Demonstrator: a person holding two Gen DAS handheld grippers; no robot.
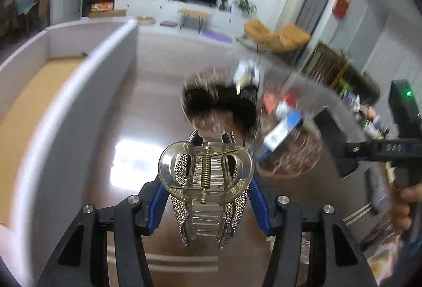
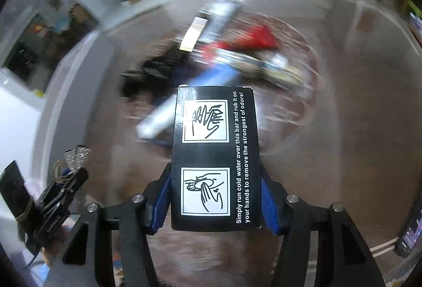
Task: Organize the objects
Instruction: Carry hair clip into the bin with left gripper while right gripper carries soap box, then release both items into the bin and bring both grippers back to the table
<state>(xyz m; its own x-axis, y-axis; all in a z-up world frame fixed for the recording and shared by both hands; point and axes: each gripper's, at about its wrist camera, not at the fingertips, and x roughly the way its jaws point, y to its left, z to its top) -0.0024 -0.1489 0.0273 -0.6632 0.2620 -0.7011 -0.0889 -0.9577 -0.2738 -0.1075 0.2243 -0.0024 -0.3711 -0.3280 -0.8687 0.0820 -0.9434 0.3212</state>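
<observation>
Left wrist | clear rhinestone hair claw [image 1: 206, 192] | gold spring, upright

Right tongs [image 2: 215, 204] clamp a black box [image 2: 215, 155] above blurred clutter [image 2: 224, 60].

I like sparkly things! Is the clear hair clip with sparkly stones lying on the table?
No, the clear hair clip with sparkly stones is held up between the left gripper's blue fingers.

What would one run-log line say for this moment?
left gripper: shut on hair claw clip | right gripper: shut on black box | rest: blurred pile on brown table
</observation>
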